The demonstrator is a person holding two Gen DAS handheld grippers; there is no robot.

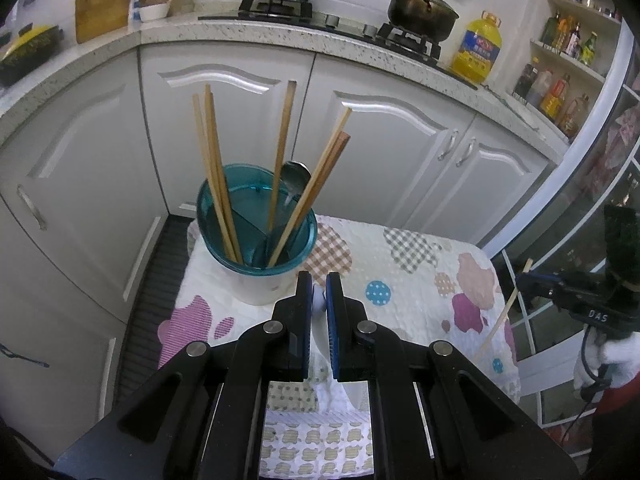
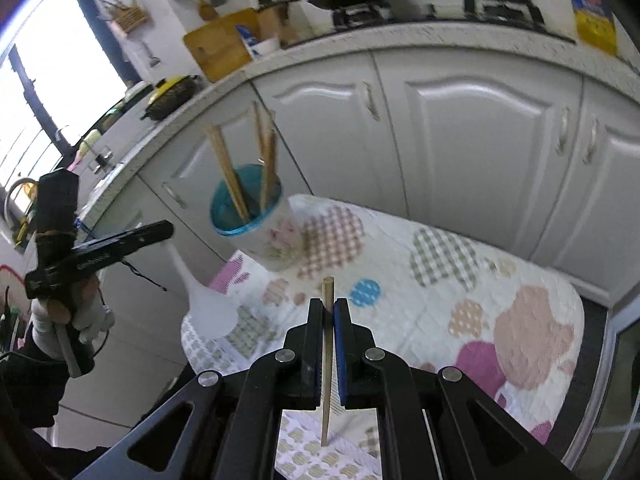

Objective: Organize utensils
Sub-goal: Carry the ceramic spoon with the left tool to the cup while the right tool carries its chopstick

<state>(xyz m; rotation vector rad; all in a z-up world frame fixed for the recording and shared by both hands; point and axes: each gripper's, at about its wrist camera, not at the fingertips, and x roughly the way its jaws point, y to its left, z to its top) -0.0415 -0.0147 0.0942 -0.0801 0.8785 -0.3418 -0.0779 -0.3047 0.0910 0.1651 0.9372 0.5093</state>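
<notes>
Six chopsticks (image 1: 216, 176), two spoons (image 1: 294, 178), one holder (image 1: 256, 240), two hand-held grippers (image 1: 319, 280).

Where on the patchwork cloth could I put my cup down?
The quilted patchwork cloth lies bare to the right of the white utensil holder with the teal insert, past the blue dotted patch. The holder's corner is crowded: wooden chopsticks fan out, and the left gripper, holding a white plastic spoon, sits close.

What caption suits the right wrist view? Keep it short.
Right gripper clamps a chopstick before the utensil holder.
</notes>
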